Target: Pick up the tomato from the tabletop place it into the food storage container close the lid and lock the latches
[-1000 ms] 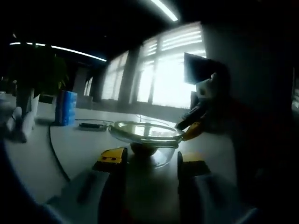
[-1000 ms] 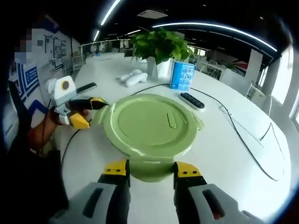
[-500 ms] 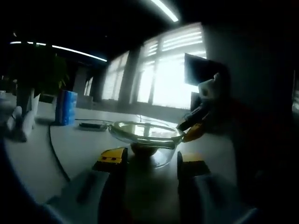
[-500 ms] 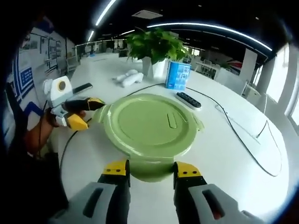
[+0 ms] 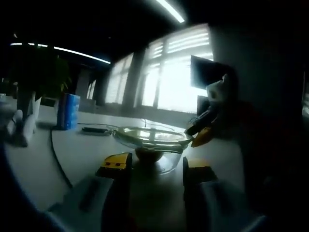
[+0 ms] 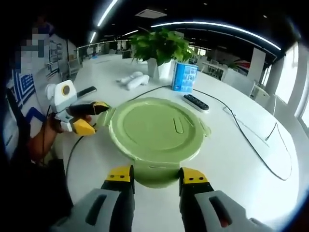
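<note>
In the left gripper view a clear glass container [image 5: 168, 162] stands on the white table with a dark round tomato [image 5: 147, 154] inside it. The green round lid [image 6: 153, 126] lies over the container's rim, seen edge-on in the left gripper view as a thin lid [image 5: 149, 133]. My right gripper [image 6: 155, 180] is shut on the lid's near latch tab, and it enters as the right gripper [image 5: 200, 130] at the container's right rim. My left gripper [image 5: 154, 166] is open just short of the container. It appears as the left gripper [image 6: 87, 117] beside the lid's left edge.
On the table behind the lid are a potted plant [image 6: 161, 46], a blue can [image 6: 185, 77], a black remote [image 6: 195, 103], a white object [image 6: 133, 79] and a long dark cable [image 6: 251, 140]. A person's hand [image 6: 41, 137] holds the left gripper.
The lid and the right gripper have sunk slightly on the right side, closer to the container's rim. The left gripper has stayed where it was, still open.
</note>
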`<state>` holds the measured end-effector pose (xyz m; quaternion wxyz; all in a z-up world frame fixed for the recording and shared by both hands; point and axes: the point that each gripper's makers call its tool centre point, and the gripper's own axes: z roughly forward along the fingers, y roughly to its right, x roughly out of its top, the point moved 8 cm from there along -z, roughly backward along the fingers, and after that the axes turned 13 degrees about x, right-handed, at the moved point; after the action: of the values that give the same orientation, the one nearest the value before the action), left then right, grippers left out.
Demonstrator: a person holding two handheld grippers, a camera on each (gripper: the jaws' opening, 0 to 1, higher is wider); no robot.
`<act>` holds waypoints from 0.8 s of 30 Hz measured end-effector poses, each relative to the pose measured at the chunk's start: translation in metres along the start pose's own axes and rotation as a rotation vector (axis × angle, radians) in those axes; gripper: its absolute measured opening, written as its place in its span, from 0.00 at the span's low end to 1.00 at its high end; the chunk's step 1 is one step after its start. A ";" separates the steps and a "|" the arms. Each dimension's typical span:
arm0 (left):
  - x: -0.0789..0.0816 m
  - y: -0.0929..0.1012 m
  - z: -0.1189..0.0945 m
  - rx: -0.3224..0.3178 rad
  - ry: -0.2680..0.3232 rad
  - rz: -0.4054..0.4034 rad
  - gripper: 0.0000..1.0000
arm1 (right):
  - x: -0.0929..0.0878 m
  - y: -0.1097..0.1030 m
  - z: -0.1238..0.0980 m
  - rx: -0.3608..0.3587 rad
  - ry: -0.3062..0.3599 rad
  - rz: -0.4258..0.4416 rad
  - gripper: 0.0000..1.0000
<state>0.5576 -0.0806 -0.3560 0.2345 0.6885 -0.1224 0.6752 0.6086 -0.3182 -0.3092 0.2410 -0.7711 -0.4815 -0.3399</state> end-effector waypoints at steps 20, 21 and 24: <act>0.000 -0.001 -0.001 0.002 -0.002 0.007 0.34 | 0.001 0.009 0.006 -0.085 -0.049 -0.072 0.29; 0.000 -0.001 -0.001 0.002 -0.002 0.006 0.34 | 0.001 0.009 0.006 -0.086 -0.049 -0.074 0.29; 0.000 -0.002 0.000 0.001 -0.001 -0.001 0.33 | 0.002 0.009 0.005 -0.093 -0.049 -0.078 0.29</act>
<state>0.5581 -0.0790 -0.3562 0.2343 0.6891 -0.1218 0.6748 0.6189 -0.3172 -0.3117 0.1795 -0.7704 -0.5005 -0.3519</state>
